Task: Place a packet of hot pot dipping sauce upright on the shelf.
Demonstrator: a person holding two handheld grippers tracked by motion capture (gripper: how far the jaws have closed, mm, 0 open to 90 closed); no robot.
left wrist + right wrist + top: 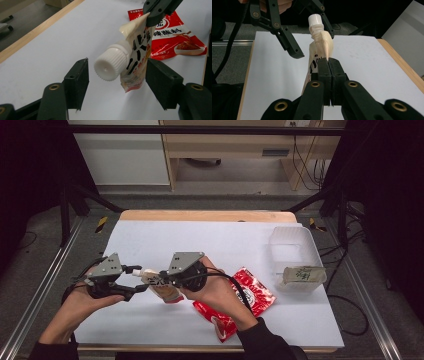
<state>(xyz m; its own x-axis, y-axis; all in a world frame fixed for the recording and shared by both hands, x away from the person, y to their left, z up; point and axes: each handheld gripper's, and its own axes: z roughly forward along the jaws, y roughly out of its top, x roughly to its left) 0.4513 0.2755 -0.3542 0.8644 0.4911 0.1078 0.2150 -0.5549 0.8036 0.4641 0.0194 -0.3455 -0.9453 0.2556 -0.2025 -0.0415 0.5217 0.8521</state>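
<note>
Right tool [329, 62] clenched on sauce pouch [136, 52], left tool [117, 82] released, jaws flanking its white cap [110, 63]

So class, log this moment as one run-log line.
right claw: shut on spouted pouch | left claw: open around white cap | red packet: flat on table

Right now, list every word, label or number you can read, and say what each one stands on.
"辣蘸料": white characters on the red sachet, read with some doubt; its smaller print is too small to read.
Large black characters on the spouted pouch: folded and partly hidden, not readable.
Dark marks on the packet in the clear tub: too blurred to read.
</note>
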